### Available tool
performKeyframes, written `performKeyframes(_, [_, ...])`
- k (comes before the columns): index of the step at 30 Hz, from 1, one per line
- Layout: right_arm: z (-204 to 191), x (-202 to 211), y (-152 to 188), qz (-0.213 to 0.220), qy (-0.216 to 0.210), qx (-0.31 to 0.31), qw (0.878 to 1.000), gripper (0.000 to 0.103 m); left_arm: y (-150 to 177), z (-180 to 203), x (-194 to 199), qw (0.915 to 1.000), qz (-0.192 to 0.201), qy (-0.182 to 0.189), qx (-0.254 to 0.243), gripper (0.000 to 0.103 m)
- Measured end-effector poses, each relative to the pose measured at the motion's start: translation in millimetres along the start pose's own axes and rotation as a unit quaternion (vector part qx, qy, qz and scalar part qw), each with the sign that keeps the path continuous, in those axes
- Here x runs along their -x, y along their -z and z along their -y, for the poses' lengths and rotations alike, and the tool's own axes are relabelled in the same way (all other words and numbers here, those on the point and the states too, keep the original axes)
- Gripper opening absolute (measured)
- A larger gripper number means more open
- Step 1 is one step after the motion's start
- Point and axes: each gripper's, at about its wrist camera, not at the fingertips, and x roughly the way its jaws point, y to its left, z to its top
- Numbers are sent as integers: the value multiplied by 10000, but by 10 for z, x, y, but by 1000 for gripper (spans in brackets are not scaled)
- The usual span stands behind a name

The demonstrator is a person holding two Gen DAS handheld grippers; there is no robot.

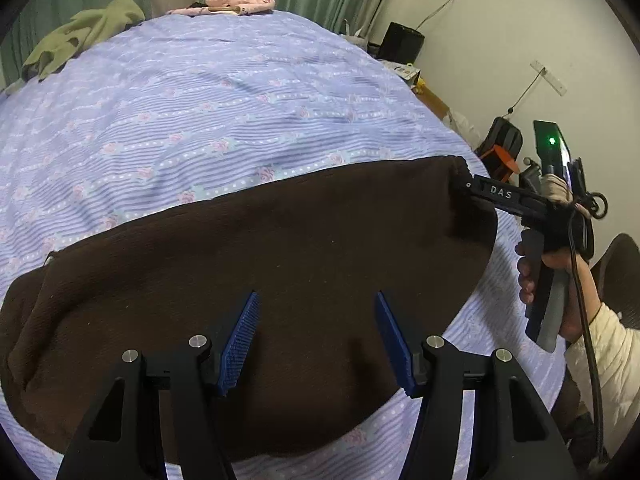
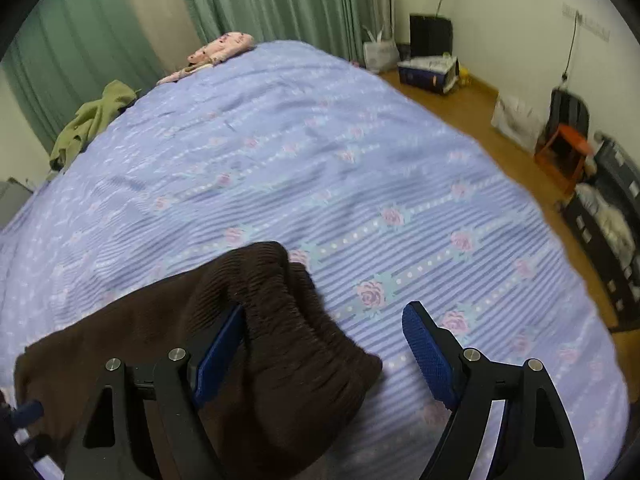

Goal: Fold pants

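Left wrist view: pants [image 1: 248, 280] lie folded across lower frame on bed [image 1: 200, 100], left gripper [image 1: 316, 344] and right gripper [image 2: 324, 356] both released — further folding probably left.

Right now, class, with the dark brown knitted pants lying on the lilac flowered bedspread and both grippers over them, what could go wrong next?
1. The right gripper stands open with the ribbed waistband of the dark brown knitted pants bunched between its jaws; closing may catch only a few layers.
2. The left gripper hovers open above the cloth; a deep pinch might grab the lilac flowered bedspread too.
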Motion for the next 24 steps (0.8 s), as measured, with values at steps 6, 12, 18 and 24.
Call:
performKeyframes(6, [252,-359,44,-390,-505,-464,9969,82,-81,124,-203,9998,-70,-11,-183,58])
performKeyframes(12, [459,-569,197,-607,-1150,-1319,9827,82,-103,266,-281,9991,-77,56,-414,58])
performKeyframes(18, [444,-525,282,-852,-1537,-1885,9662,52,-100,166,-347,9995,-240,182,-90,58])
performKeyframes(24, [373,77,122,-189,-1192,-1676,9784,38,-156,172,-286,9995,-112,219,-191,53])
